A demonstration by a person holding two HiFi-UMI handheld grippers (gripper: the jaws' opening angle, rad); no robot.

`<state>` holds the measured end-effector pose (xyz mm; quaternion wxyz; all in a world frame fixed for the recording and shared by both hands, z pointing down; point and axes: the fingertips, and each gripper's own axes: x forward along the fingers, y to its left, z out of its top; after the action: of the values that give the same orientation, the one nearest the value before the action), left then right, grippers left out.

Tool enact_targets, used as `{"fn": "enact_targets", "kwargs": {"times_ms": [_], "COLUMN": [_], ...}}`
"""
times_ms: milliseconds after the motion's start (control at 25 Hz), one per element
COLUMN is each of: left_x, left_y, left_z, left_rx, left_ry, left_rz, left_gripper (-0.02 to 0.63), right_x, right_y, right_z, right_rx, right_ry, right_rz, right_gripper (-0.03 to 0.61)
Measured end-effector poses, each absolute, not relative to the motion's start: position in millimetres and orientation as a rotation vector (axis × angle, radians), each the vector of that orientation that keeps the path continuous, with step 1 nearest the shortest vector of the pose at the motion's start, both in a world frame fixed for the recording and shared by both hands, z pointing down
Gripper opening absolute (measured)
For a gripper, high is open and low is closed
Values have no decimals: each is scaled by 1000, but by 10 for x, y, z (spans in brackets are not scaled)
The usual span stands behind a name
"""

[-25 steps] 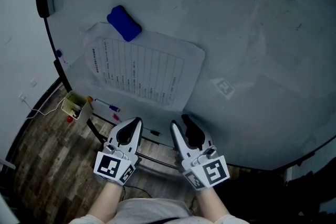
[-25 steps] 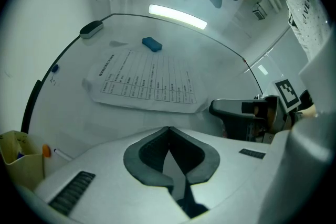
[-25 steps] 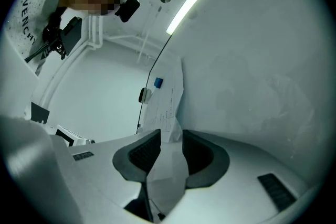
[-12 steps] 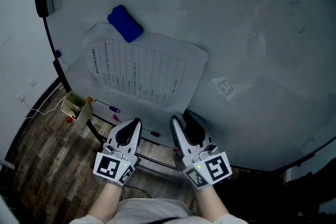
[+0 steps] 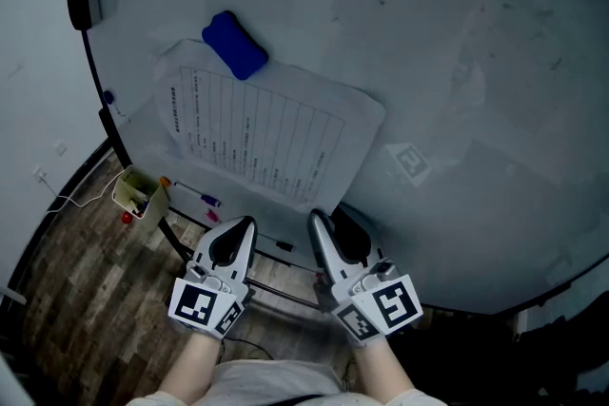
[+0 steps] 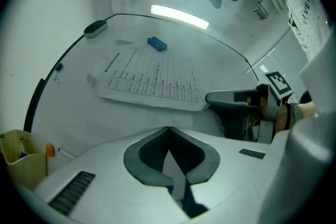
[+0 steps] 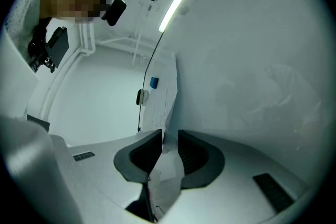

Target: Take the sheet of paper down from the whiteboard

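Whiteboard carrying the sheet of paper, which lay flat against it. The right gripper had its jaws slightly spread, with the sheet's lower corner standing between them, apparently not yet pinched. The left gripper, jaws pressed together on nothing, hung just below the sheet. A blue magnet pinned the top edge. Likely hazards: a pull before closing would slip off the corner, and a hard pull against the magnet could tear the paper or drop the magnet.

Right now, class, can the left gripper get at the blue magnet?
Probably yes: the left gripper is shut and empty, with only the flat sheet of paper between it and the blue magnet.
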<state>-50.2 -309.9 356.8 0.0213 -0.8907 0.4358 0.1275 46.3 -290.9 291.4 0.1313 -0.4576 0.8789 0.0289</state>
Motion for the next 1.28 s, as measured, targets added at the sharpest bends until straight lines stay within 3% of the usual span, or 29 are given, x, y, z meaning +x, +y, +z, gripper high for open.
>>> {"fn": "enact_targets", "kwargs": {"times_ms": [720,1280], "left_x": [-505,-522], "left_y": [-3142,-3149], "left_z": [3592,3515], "left_rx": [-2769,-2764], "left_ry": [1349,1350], "left_rz": [394,395], "left_gripper": [14,14], "right_x": [446,456], "right_y": [-2894,-2872], "right_z": [2906,2925], "right_rx": [-1281,-1250], "right_ry": [2575,2559], "right_rz": [103,45], "right_gripper": [31,28]}}
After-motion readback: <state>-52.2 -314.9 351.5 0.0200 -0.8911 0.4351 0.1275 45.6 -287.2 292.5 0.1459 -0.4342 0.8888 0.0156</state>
